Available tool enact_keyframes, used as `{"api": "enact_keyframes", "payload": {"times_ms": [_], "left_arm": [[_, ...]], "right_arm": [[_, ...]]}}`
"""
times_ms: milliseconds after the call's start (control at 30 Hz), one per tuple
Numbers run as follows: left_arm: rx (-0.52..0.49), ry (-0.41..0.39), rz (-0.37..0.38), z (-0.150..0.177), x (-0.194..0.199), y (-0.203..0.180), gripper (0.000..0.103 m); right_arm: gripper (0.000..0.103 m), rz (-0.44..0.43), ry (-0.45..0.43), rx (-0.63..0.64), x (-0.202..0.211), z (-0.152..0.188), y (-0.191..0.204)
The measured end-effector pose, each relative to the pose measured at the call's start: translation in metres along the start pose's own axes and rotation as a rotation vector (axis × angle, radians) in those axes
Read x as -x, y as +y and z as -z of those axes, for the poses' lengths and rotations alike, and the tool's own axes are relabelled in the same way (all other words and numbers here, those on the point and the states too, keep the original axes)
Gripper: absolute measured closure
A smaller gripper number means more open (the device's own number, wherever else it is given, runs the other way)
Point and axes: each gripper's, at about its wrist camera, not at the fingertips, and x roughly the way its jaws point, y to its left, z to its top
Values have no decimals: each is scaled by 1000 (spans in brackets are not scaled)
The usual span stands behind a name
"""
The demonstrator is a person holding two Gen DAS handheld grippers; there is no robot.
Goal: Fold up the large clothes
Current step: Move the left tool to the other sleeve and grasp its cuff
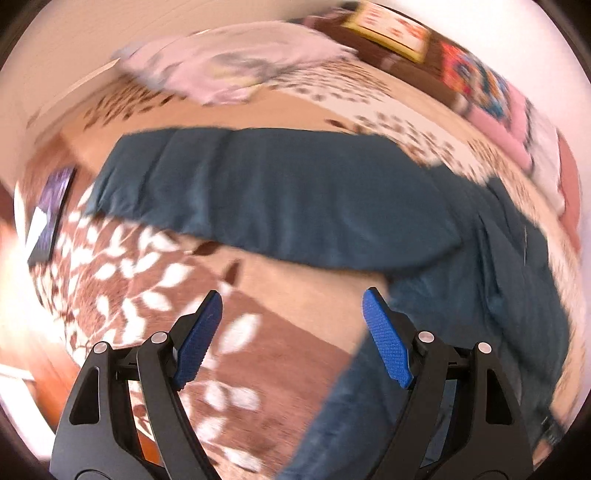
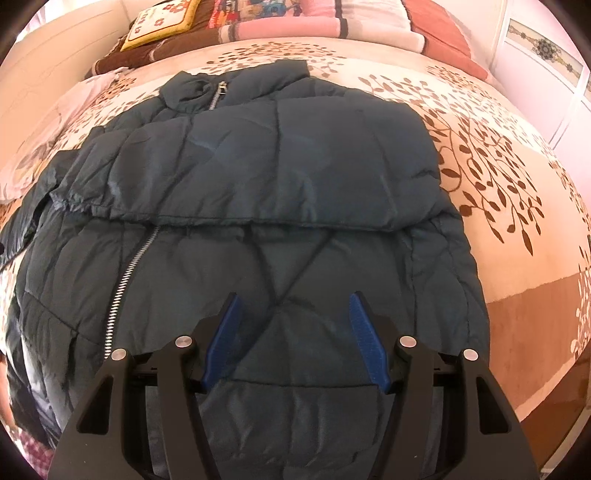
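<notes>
A dark teal puffer jacket (image 2: 258,258) lies flat on the bed, collar (image 2: 221,85) far and zip (image 2: 129,277) at its left. One sleeve (image 2: 277,158) is folded across the chest. My right gripper (image 2: 293,295) sits low over the jacket's lower front, jaws apart, with padded fabric bulging between the blue pads (image 2: 369,343). The left wrist view is blurred: the other sleeve (image 1: 277,192) stretches out sideways from the jacket's body (image 1: 498,295). My left gripper (image 1: 291,293) is open over bare bedspread just short of that sleeve, with nothing between its fingers.
The leaf-patterned brown and cream bedspread (image 2: 498,166) covers the bed. Pillows and cushions (image 2: 162,22) line the far end. A pale pink garment (image 1: 221,70) lies beyond the sleeve. A dark flat object (image 1: 51,210) sits at the bed's left edge. A white door (image 2: 546,55) stands at right.
</notes>
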Motion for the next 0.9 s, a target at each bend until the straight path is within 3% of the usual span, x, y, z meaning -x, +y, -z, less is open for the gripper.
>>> {"api": "enact_keyframes", "payload": {"times_ms": [267, 500, 600, 700, 800, 900], "left_arm": [[315, 24, 116, -28, -29, 89, 30], [430, 69, 180, -41, -66, 114, 44], [459, 40, 186, -48, -73, 116, 48], [484, 23, 180, -57, -79, 120, 60], [517, 28, 143, -62, -88, 129, 88], [513, 3, 144, -66, -84, 129, 98]], "right_arm": [[42, -41, 23, 1, 5, -1, 14], [42, -23, 38, 26, 2, -1, 20], [42, -13, 40, 32, 0, -1, 21], [42, -10, 44, 30, -2, -2, 21], [42, -13, 43, 33, -3, -3, 22], [42, -12, 39, 42, -2, -3, 24]]}}
